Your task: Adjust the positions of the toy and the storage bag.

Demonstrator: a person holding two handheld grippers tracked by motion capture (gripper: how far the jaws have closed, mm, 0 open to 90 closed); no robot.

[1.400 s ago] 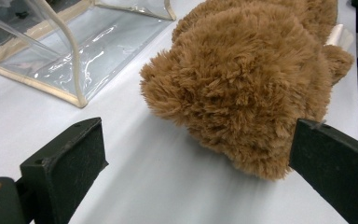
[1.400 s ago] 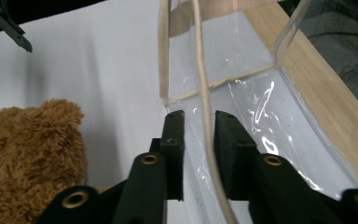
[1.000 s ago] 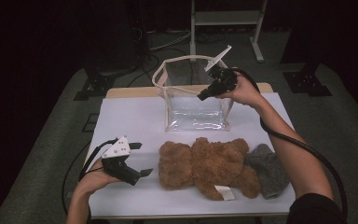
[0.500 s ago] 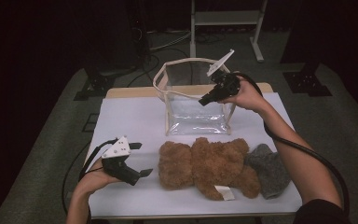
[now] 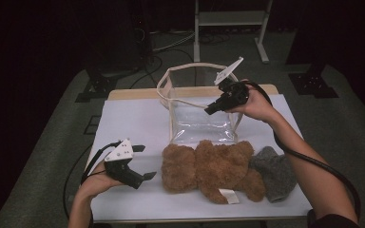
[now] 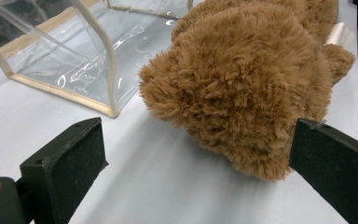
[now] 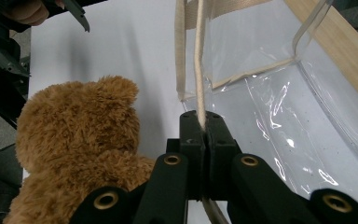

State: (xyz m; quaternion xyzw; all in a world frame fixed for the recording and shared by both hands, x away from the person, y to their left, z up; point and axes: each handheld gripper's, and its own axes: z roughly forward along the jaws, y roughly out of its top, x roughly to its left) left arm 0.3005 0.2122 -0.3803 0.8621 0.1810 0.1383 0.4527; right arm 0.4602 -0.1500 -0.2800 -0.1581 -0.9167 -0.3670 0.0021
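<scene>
Raised slightly, right hand-held gripper (image 5: 210,109) pinches clear bag's (image 5: 202,124) rim.

Over the past second the right gripper (image 5: 212,108), its jaws clamped on the beige rim (image 7: 199,70) of the clear plastic bag (image 5: 200,124), has lifted a little higher above the table and eased slightly toward the far edge. The grey plate on top of it now stands well above the bag's far rim. The held stretch of rim has risen with it, pulling the bag's mouth wider and tilting the near right corner upward. The person's right forearm (image 5: 309,161) has stretched forward with the lift.
</scene>
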